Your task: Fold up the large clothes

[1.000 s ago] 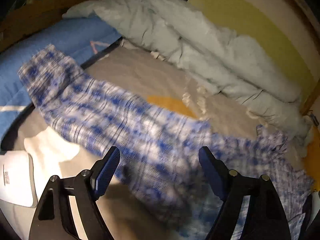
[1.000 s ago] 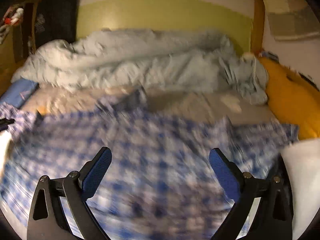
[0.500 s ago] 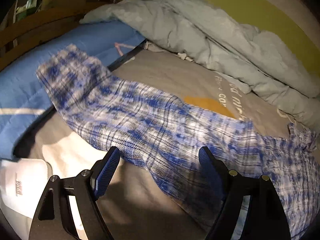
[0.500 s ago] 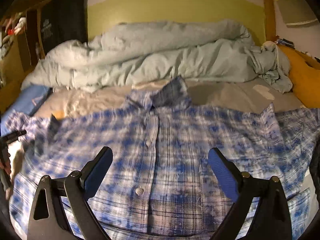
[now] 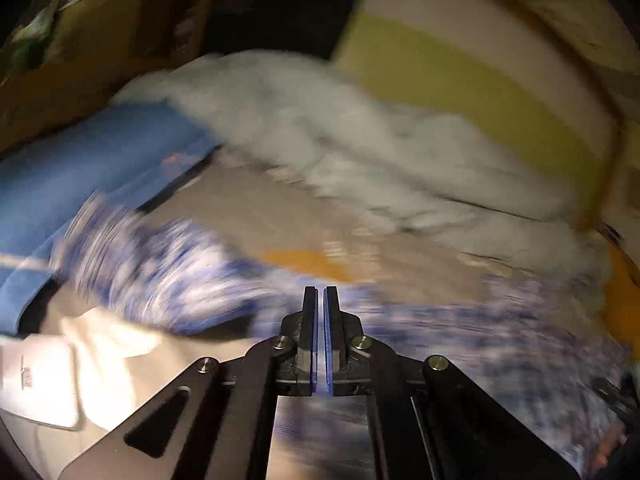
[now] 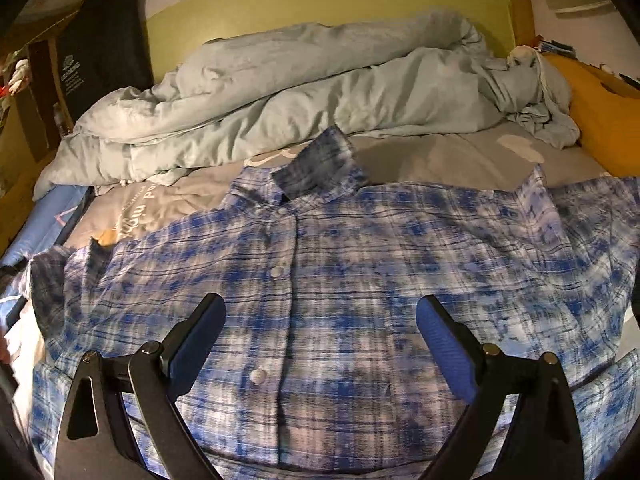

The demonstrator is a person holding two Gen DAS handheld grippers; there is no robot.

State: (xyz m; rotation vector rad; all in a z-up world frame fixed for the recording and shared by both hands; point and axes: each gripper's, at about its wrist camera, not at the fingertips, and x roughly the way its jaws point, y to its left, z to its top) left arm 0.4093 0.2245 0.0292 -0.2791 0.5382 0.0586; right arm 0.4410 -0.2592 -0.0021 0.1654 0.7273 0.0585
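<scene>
Bed (image 6: 460,152) with grey sheet fills both views; green headboard (image 6: 320,8) at its far edge. Pale blue-grey duvet (image 6: 300,92) is bunched along the head edge, running the full width. Orange pillow (image 6: 600,120) sits at the far right corner, blue bedding (image 5: 80,168) along the left edge. Blue-and-white plaid shirt (image 6: 340,280) lies flat, front up, buttoned, across the near half of the bed, collar (image 6: 320,168) pointing toward the duvet, sleeves spread toward the left and right edges. In the left wrist view the shirt (image 5: 160,280) is heavily motion-blurred; the sleeve runs toward the left edge beside the blue bedding. White cloth (image 5: 104,344) lies at the near left corner, partly under the sleeve. Right hand-held gripper (image 6: 320,336) hovers over the shirt's lower front, jaws wide apart, nothing between them. Left hand-held gripper (image 5: 319,336) has its jaws together; whether fabric is pinched between the pads cannot be told.
</scene>
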